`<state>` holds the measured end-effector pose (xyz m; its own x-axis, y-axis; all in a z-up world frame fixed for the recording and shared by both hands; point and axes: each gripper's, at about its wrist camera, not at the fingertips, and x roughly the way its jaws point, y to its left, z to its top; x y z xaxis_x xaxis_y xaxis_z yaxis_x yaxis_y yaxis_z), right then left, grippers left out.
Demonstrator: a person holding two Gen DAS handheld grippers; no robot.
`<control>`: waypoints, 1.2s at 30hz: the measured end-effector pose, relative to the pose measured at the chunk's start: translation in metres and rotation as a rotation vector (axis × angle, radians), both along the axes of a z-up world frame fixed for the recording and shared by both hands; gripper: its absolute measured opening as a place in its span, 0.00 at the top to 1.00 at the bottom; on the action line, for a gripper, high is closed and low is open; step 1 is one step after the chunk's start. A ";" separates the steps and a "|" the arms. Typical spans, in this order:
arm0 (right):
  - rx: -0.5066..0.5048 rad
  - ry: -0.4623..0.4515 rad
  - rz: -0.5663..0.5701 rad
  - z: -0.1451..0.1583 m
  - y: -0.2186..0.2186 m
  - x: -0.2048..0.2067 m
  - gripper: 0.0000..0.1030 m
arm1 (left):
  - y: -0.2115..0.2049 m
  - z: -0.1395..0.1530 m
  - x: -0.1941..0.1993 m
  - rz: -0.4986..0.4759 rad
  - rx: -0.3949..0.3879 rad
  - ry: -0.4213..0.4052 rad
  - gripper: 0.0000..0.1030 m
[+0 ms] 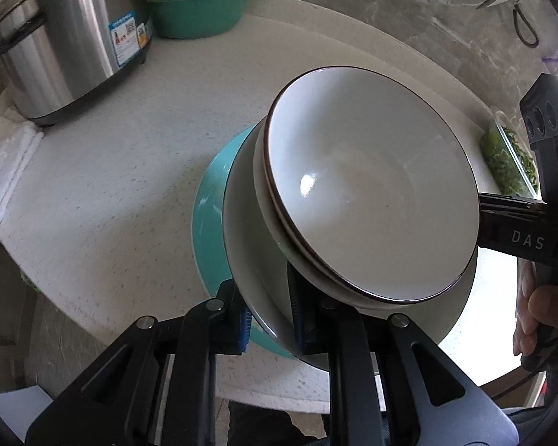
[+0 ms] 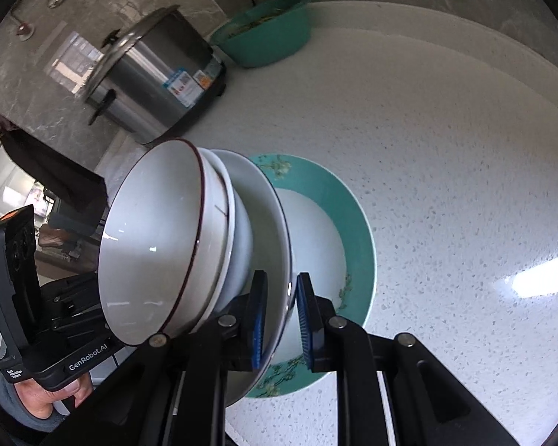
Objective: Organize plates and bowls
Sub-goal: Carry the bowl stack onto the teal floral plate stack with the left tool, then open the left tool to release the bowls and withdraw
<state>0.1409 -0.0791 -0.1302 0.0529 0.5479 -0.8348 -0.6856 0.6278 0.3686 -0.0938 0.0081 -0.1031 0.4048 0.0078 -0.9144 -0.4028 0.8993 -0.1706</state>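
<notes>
Left wrist view: the left gripper pinches the near rim of the large white plate between its blue pads, nearly closed. 2 nested brown-rimmed bowls sit in that plate, above the teal plate on the speckled counter. Far left stand a steel cooker and a green basin.

Right wrist view: the right gripper grips the same plate's rim — narrow gap, pads on both faces. The teal plate lies flat on the counter beneath.
</notes>
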 end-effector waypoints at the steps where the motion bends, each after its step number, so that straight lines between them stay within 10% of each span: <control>1: -0.006 0.004 -0.006 -0.002 0.000 0.001 0.83 | -0.001 -0.002 0.001 -0.004 -0.001 0.002 0.85; 31: -0.029 0.005 -0.111 -0.023 -0.008 0.001 0.74 | 0.015 -0.022 0.017 -0.043 0.008 -0.015 0.84; 36: -0.011 -0.005 -0.166 -0.015 -0.021 -0.004 0.62 | 0.022 -0.012 0.004 -0.034 -0.001 -0.020 0.57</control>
